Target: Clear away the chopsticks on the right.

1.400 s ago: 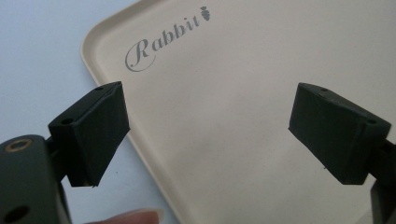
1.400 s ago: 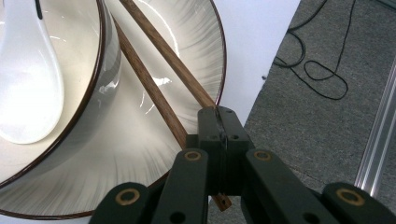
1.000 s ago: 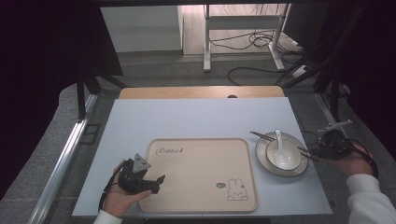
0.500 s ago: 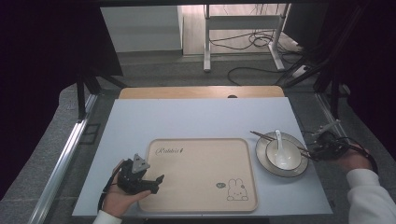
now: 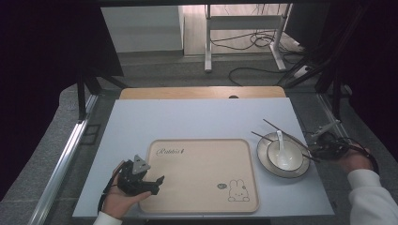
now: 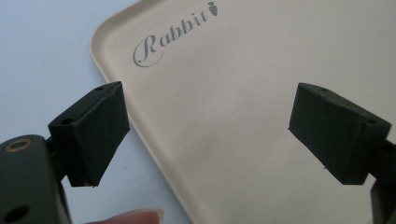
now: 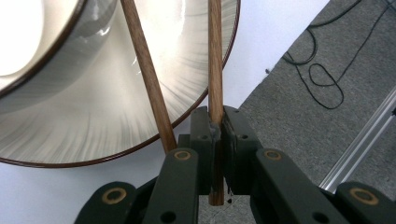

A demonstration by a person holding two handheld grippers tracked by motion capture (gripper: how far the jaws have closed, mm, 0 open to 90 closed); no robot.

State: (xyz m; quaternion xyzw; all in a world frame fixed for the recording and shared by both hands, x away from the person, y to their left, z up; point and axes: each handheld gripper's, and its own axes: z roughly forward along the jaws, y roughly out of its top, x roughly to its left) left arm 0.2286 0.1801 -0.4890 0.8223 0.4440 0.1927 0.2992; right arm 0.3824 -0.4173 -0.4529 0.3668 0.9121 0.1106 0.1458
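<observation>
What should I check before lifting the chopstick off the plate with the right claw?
1. Right claw clamped on one chopstick: ok; its jaws have just been closing and now pinch the stick.
2. Second chopstick outside the jaws: ok; it runs beside the left jaw, and I cannot tell whether it touches.
3. Both sticks lie across the plate: ok.
4. Spoon sits in the bowl, apart from the gripped stick: cannot tell.
5. Left claw open over the tray, holding nothing: ok.
6. Tray surface free for set-down: ok.
</observation>
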